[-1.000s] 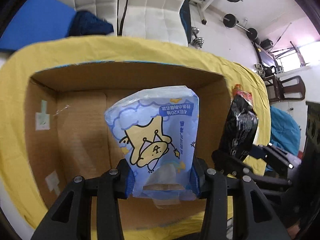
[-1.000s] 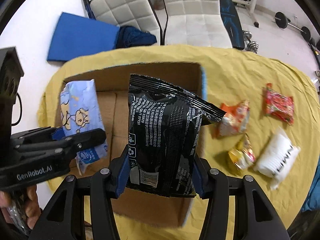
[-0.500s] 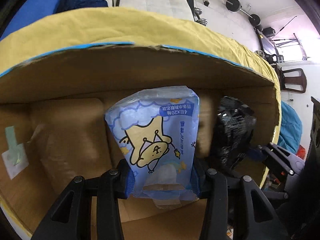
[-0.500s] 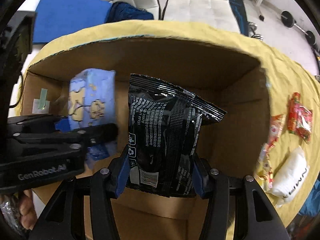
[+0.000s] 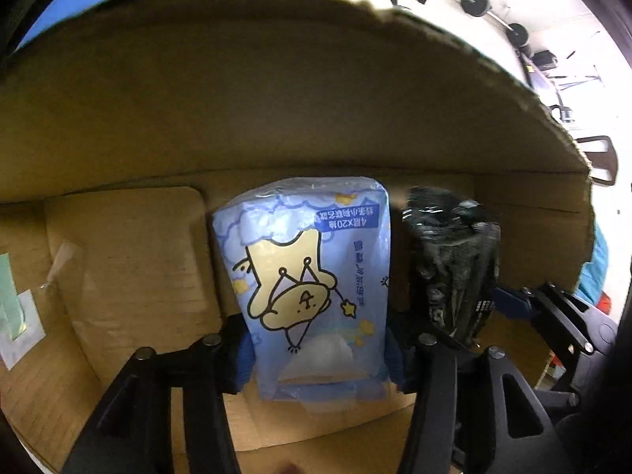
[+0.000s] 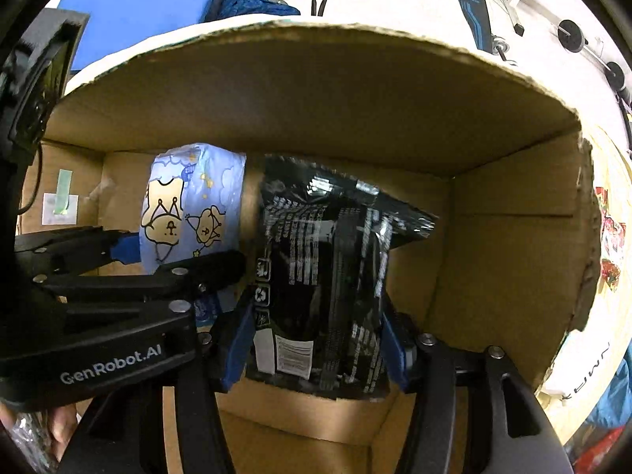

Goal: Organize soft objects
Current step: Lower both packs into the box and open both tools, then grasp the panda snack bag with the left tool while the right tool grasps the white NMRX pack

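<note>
Both grippers reach down inside an open cardboard box (image 6: 505,260), its ragged far rim arching above them. The left gripper (image 5: 316,351) has its jaws closed on the lower part of a pale blue tissue pack (image 5: 308,276) printed with a yellow cartoon bear, held upright near the box's far wall. Just to its right, the right gripper (image 6: 316,347) has its jaws clamped on the bottom of a black snack bag (image 6: 328,272), also upright, its crimped top flaring rightward. The two packs stand side by side, close together; whether they touch is unclear. Bare cardboard floor lies open to the left of the tissue pack, where a taped label (image 6: 61,201) sits, and to the right of the black bag up to the box's right wall. Beyond that wall, red snack packets (image 6: 610,252) lie on a yellow cloth (image 6: 608,150).
</note>
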A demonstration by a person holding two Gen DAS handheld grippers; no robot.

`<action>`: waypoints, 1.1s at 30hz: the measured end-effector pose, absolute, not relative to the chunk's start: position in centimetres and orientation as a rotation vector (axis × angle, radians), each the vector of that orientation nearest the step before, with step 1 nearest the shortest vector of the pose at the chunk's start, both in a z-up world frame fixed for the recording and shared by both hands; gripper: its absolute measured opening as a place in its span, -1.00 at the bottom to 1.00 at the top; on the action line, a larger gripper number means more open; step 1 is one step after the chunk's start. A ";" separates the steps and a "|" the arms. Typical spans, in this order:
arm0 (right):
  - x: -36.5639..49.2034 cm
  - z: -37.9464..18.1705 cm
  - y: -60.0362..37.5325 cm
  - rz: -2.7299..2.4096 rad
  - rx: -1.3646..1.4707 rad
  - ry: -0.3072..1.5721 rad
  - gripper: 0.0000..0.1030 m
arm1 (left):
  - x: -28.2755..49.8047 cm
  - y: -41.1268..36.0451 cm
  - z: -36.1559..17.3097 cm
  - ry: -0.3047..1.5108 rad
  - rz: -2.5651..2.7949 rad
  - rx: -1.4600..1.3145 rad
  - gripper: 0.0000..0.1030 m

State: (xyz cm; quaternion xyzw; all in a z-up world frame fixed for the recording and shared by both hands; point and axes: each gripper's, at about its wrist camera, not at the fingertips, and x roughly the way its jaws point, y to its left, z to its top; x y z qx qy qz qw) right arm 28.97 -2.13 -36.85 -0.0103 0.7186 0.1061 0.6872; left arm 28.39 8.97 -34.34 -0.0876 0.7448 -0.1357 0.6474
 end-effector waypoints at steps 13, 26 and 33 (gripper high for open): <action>27.1 -34.0 -2.3 0.194 -0.037 1.574 0.26 | 27.3 9.5 -30.4 1.616 -0.227 -0.132 0.54; 23.3 -30.1 -5.5 0.130 0.028 1.510 0.90 | 22.1 11.7 -27.0 1.460 -0.145 -0.076 0.91; 20.3 -26.8 -6.7 0.132 0.065 1.443 1.00 | 20.6 10.8 -24.1 1.358 -0.114 -0.035 0.91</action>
